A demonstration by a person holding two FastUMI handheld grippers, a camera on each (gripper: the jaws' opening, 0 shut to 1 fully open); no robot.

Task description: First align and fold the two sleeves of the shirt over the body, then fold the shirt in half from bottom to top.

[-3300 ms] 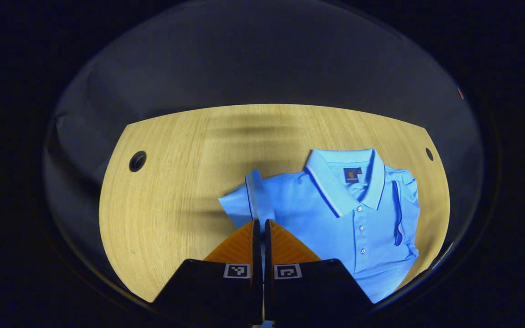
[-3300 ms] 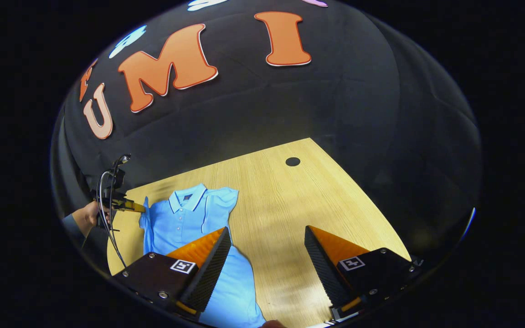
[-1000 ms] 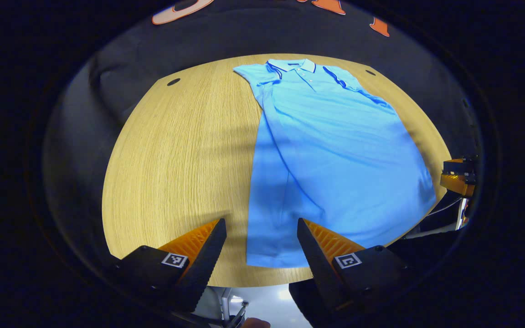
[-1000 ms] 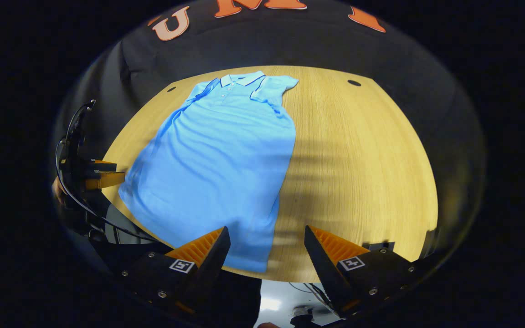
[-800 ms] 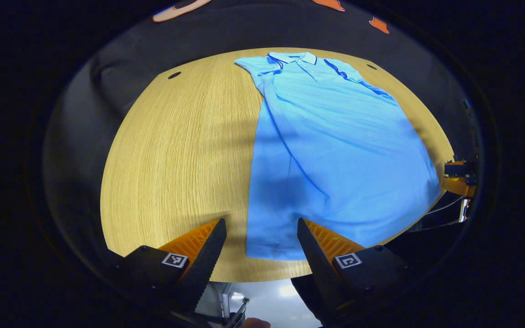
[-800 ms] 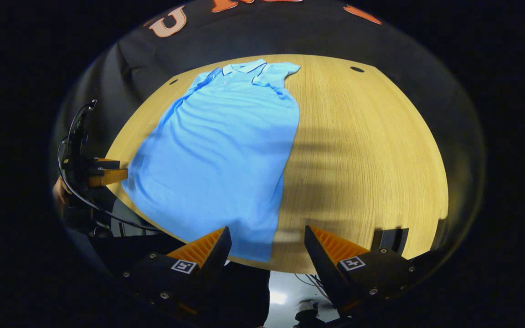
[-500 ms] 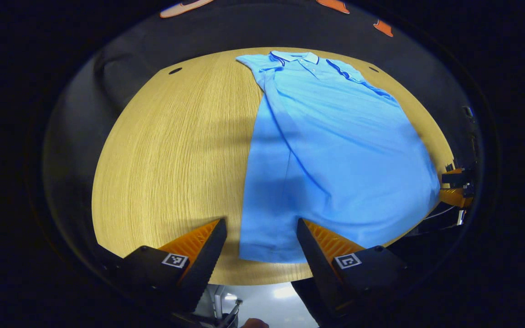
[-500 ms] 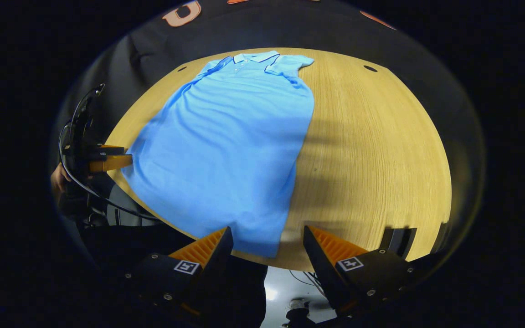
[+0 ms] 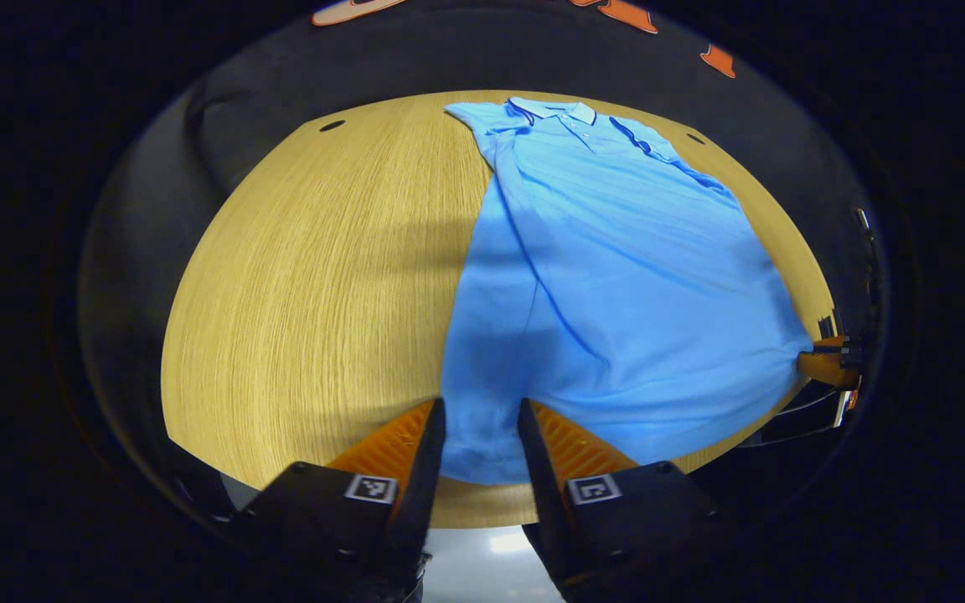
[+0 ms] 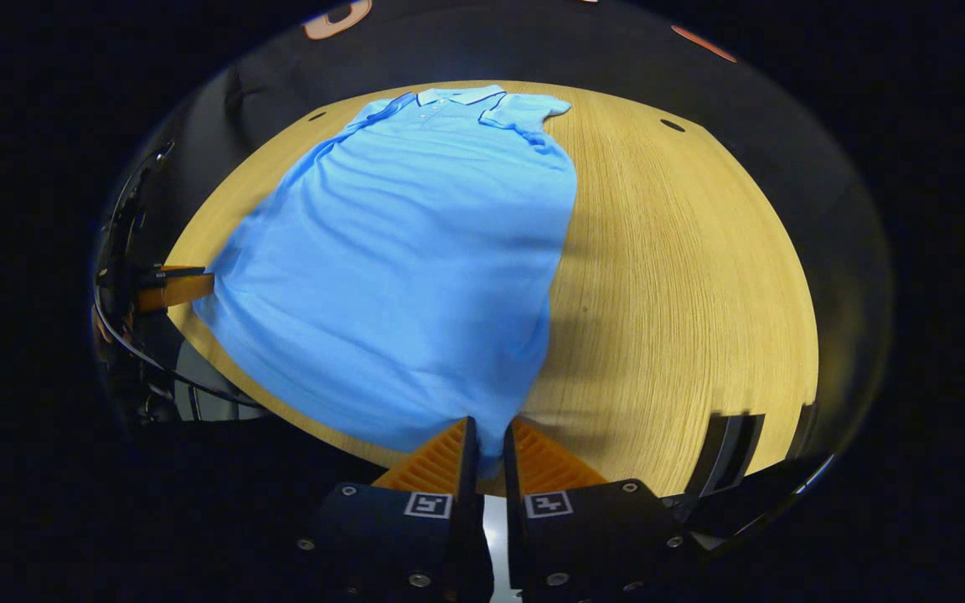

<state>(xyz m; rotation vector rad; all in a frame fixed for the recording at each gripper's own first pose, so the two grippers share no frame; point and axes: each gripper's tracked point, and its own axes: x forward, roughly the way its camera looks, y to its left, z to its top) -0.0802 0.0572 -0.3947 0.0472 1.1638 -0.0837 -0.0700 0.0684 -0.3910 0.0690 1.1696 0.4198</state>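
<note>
A light blue polo shirt (image 9: 616, 251) lies flat on the wooden table (image 9: 315, 276), collar at the far end and both sleeves folded in. In the left gripper view, my left gripper (image 9: 478, 410) straddles the near hem corner, its fingers narrowed but with a gap still around the cloth. My right gripper (image 9: 822, 366) sits at the other hem corner, where the cloth is drawn to a point. In the right gripper view, the right gripper (image 10: 482, 435) is shut on the hem of the shirt (image 10: 415, 251). The left gripper (image 10: 172, 286) shows at the far corner.
The hem lies along the table's near edge, with floor visible below. Small round cable holes (image 9: 332, 126) (image 10: 672, 126) sit near the table's far corners. A dark object (image 10: 730, 452) stands under the near right edge. Bare wood (image 10: 683, 276) flanks the shirt.
Both grippers came down to the hem corners. The right gripper's fingers closed on the hem. The left gripper's fingers narrowed around its corner. The left sleeve, held earlier, now lies folded.
</note>
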